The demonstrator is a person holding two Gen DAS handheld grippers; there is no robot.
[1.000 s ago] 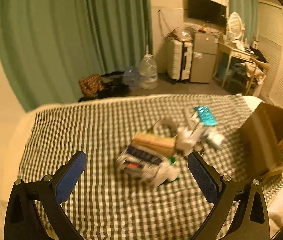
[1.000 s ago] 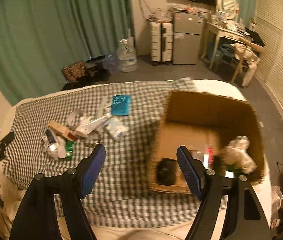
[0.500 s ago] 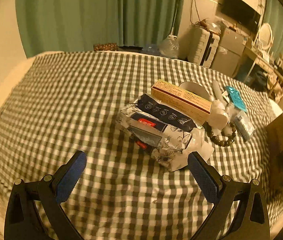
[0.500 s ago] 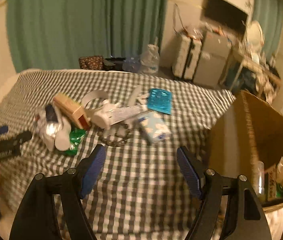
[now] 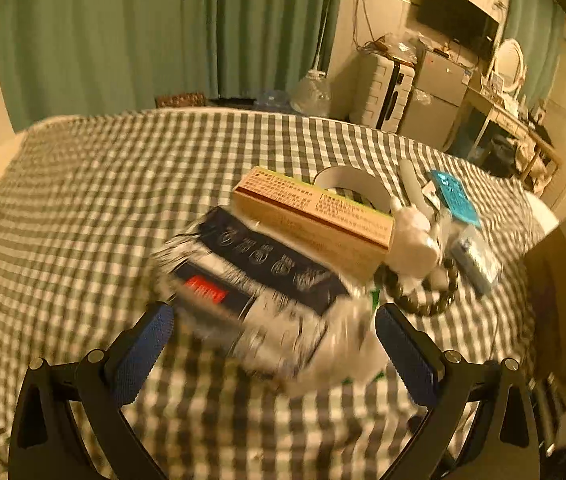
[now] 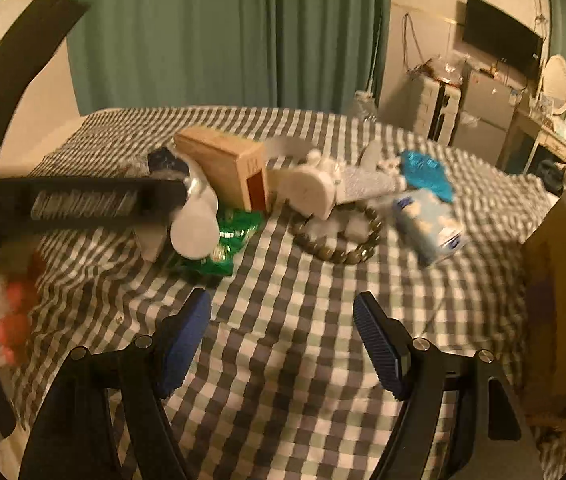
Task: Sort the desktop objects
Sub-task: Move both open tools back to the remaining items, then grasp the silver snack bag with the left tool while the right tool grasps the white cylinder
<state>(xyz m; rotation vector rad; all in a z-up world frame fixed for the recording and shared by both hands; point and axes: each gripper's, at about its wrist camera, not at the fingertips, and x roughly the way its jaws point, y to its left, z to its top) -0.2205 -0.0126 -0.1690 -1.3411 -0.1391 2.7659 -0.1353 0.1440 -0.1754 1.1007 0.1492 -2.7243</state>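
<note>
A pile of objects lies on the checked cloth (image 5: 83, 200). My left gripper (image 5: 275, 336) is open, its blue pads on either side of a silver and dark blue foil packet (image 5: 251, 280), not closed on it. Behind the packet lie a long tan box (image 5: 315, 216), a white tube (image 5: 415, 240), a bead bracelet (image 5: 423, 300) and a teal packet (image 5: 455, 196). My right gripper (image 6: 283, 328) is open and empty, a little short of the bracelet (image 6: 335, 236). It also sees the tan box (image 6: 227, 168), a green wrapper (image 6: 227, 240) and a tissue pack (image 6: 427, 224).
A cardboard box (image 6: 563, 280) stands at the right edge of the cloth. The left gripper's black arm (image 6: 63, 200) crosses the left of the right wrist view. Curtains, a suitcase (image 5: 387, 92) and a fridge stand beyond.
Both grippers have moved down and forward toward the pile. The left one now straddles the foil packet. The right one has swung left, away from the cardboard box.
</note>
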